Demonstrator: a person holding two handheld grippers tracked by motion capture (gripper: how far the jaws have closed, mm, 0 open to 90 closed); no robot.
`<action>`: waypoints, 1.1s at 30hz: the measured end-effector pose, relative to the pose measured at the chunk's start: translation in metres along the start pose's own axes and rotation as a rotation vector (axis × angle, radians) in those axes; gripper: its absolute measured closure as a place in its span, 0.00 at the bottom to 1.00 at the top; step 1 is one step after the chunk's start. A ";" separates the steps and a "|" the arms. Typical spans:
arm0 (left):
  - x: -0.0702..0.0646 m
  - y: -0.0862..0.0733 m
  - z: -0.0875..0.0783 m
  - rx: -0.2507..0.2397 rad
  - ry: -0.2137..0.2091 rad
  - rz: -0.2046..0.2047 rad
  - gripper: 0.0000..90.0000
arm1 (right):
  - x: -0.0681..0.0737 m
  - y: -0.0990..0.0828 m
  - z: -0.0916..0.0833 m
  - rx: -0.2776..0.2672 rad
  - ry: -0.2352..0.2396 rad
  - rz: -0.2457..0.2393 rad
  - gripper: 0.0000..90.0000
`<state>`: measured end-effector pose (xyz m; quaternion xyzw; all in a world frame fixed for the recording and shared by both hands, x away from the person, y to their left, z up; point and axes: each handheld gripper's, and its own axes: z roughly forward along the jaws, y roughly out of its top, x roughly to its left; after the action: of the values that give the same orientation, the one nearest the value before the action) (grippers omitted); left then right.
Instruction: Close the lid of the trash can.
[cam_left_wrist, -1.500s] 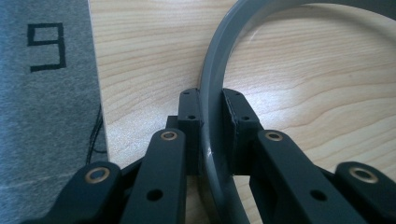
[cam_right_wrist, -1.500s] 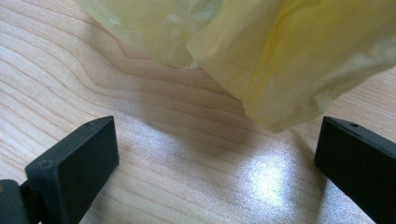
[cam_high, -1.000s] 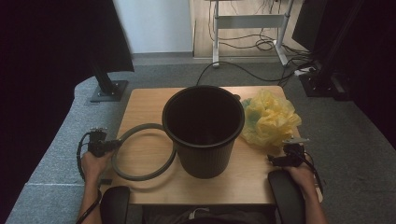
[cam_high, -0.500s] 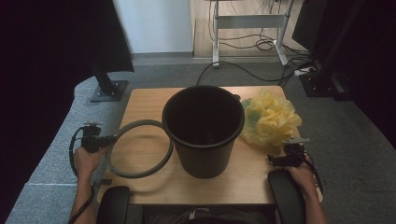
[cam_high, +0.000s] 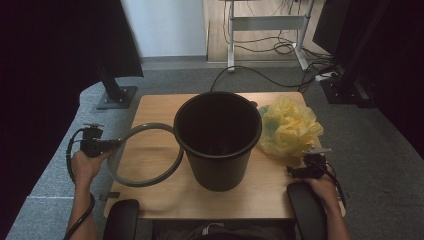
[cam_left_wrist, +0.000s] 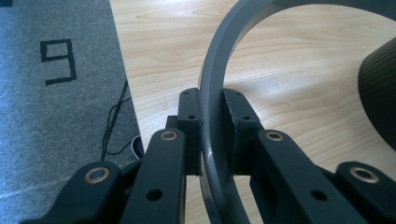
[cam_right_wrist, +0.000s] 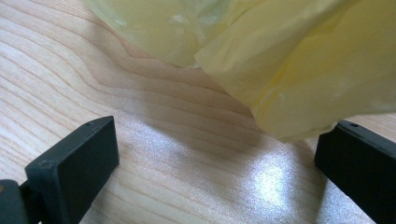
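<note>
So at our end of the table, our left gripper (cam_left_wrist: 212, 116) has its two black jaws pinched tight on the grey plastic hoop-shaped bin ring (cam_high: 145, 155), clamping the band on edge. We're holding the ring above the light wooden tabletop (cam_high: 150, 107), just left of the black ribbed plastic waste bucket (cam_high: 218, 137), with its far side near the bucket's rim. Our right gripper (cam_high: 306, 167) sits low on the table's right front corner with its jaws spread wide and nothing between them, right beside the crumpled yellow plastic bin bag (cam_high: 290, 125), which nearly reaches the jaw tips in the right gripper view.

Our guess at the step: the ring is off the bucket and held clear, and the bag hasn't gone in yet. The next move probably calls for the right gripper to close on a fold of the bag and bring it over the bucket's open mouth, while we keep the ring out of the way. The thin film is slippery, so we'd want a decent bunch of it, not one layer.

The table is pale wood grain, bare apart from these things. Around it there's grey carpet, a dark monitor stand (cam_high: 115, 92) off to the left, and further back a white desk frame (cam_high: 265, 22) with cables (cam_high: 280, 47) trailing on the floor.
</note>
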<state>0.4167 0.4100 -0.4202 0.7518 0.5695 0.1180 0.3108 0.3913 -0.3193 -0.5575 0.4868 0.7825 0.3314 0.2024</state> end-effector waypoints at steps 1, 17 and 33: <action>0.000 0.002 -0.004 0.000 -0.001 -0.001 0.87 | 0.000 0.000 0.000 0.000 0.000 -0.001 0.00; 0.001 0.019 -0.036 -0.004 -0.028 -0.027 0.87 | 0.000 0.000 0.000 -0.002 0.007 -0.006 0.00; 0.002 0.036 -0.071 -0.019 -0.038 -0.051 0.87 | 0.000 0.000 0.000 -0.001 0.007 -0.005 0.00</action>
<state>0.4080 0.4298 -0.3437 0.7361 0.5814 0.1008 0.3316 0.3911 -0.3188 -0.5577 0.4835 0.7842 0.3329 0.2010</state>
